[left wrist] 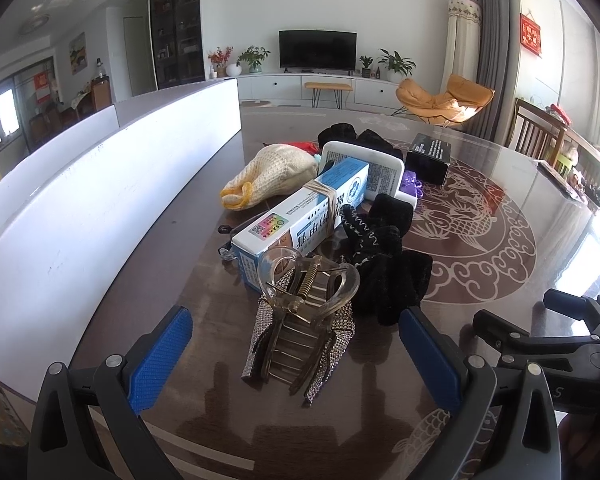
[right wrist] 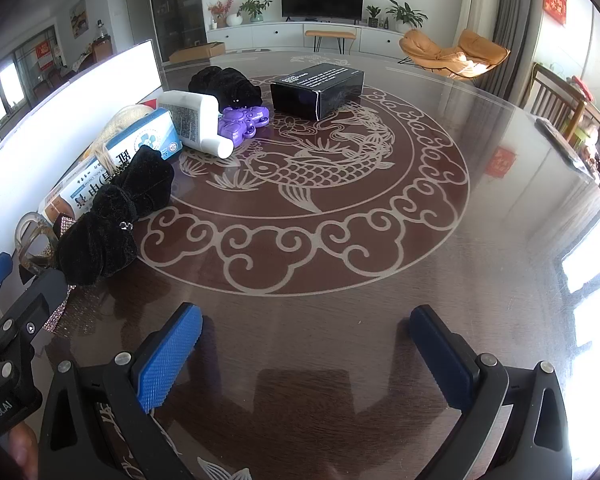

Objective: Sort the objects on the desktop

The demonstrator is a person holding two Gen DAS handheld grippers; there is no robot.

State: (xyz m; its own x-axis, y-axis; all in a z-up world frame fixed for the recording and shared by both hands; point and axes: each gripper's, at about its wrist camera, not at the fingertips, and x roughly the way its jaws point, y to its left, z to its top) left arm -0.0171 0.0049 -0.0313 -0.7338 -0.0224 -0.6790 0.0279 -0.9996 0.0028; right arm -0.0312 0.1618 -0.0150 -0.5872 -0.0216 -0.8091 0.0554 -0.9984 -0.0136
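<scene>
A clear rhinestone hair claw (left wrist: 304,320) lies on the table between the open fingers of my left gripper (left wrist: 296,348), untouched by the blue pads. Behind it sit a blue-and-white carton (left wrist: 304,216) bound with a rubber band, a black velvet bow (left wrist: 384,264), a cream knitted pouch (left wrist: 272,176), a white flat bottle (left wrist: 376,168) and a black box (left wrist: 428,158). My right gripper (right wrist: 306,354) stands open over bare table. In its view the black bow (right wrist: 116,216), the carton (right wrist: 140,144), a purple toy (right wrist: 242,120) and the black box (right wrist: 320,88) are ahead.
A long white board (left wrist: 80,208) stands along the table's left side. The glass-topped round table (right wrist: 340,184) carries a fish pattern. A second black velvet piece (right wrist: 224,82) lies at the far end of the pile. Wooden chairs (left wrist: 540,136) stand at the right.
</scene>
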